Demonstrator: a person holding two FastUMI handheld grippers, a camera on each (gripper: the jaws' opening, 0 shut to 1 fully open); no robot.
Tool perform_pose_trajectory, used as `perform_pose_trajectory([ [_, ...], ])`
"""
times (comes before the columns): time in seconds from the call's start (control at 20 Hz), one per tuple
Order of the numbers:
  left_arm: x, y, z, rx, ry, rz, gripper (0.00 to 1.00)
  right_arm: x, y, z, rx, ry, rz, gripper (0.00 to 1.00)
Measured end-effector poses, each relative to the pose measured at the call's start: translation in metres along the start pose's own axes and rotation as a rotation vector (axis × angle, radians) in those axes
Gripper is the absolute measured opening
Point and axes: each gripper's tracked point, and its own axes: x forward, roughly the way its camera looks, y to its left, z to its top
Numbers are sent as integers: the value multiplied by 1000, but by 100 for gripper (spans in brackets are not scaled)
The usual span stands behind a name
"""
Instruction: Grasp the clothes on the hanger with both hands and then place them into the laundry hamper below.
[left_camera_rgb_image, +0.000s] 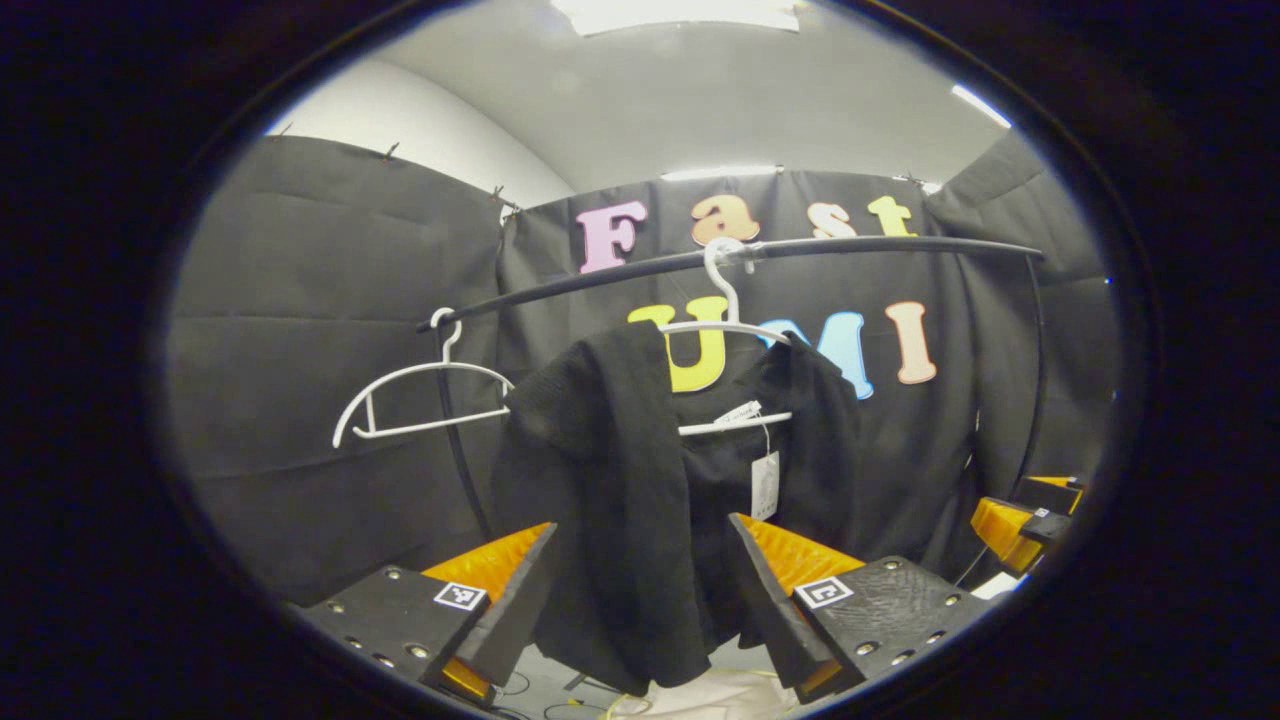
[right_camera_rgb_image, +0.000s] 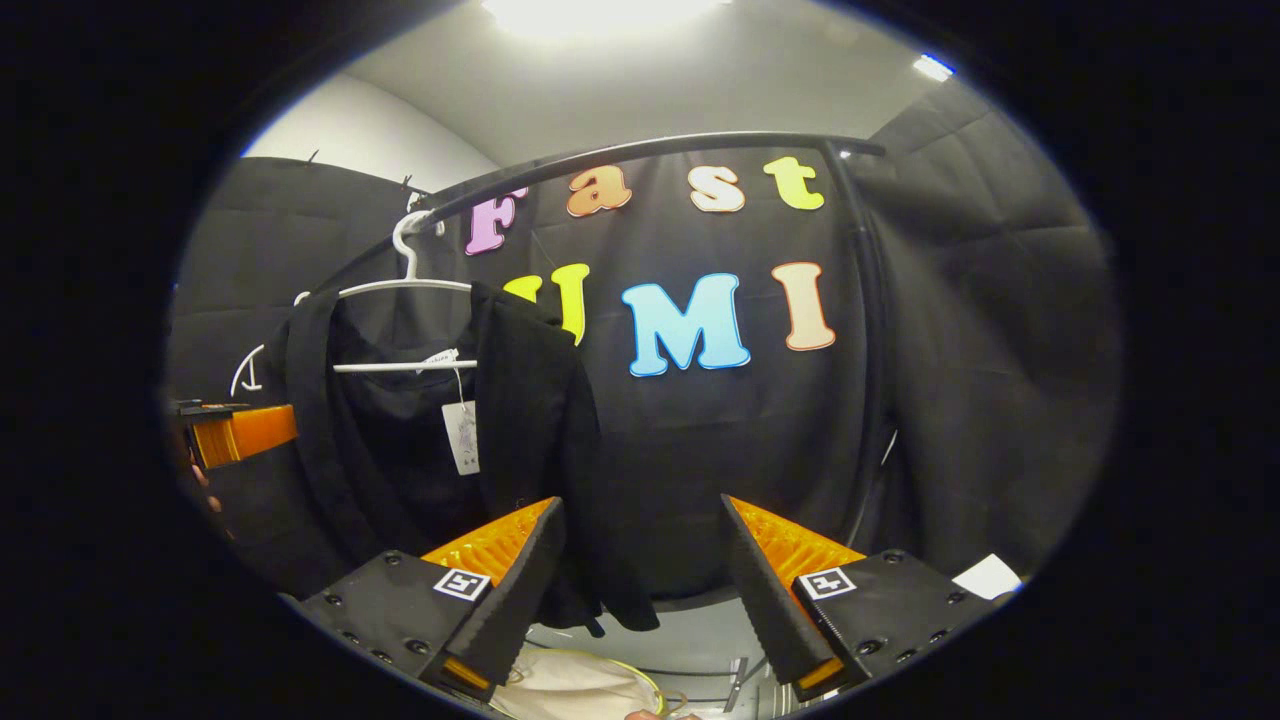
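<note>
**Approach to garment: both tongs open, nothing gripped**

Black garment (left_camera_rgb_image: 610, 480) hangs on white hanger (left_camera_rgb_image: 725, 330) from rail (left_camera_rgb_image: 850, 245), w/ paper tag (left_camera_rgb_image: 765, 485) at chest. Left gripper (left_camera_rgb_image: 640, 570) spread wide, fabric btwn fingers but not pinched. Right gripper (right_camera_rgb_image: 640, 560) also spread, garment at its 10 o'clock.

Judgement: bring right gripper toward 10, pinch both shoulders at once, lift clear of hanger ends before dropping.

Around: spare empty hanger (left_camera_rgb_image: 420, 400) at 9 o'clock could snag. Hamper (right_camera_rgb_image: 580, 685) rim at 6 o'clock.
</note>
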Motion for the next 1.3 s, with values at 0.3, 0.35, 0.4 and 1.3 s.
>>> perform_pose_trajectory([
  [0.3, 39, 10, 6, -48, 18, 161, 96, 40, 2, -5, 22, 4, 92, 96],
  [0.35, 45, 11, 3, -52, 28, 183, 96, 46, 3, -7, 28, 11, 109, 96],
  [0.4, 51, 12, 1, -58, 37, 198, 96, 51, 4, -9, 31, 18, 126, 96],
  [1.3, 94, 34, -11, -75, 57, 293, 25, 101, 34, -37, 49, 81, 343, 98],
])
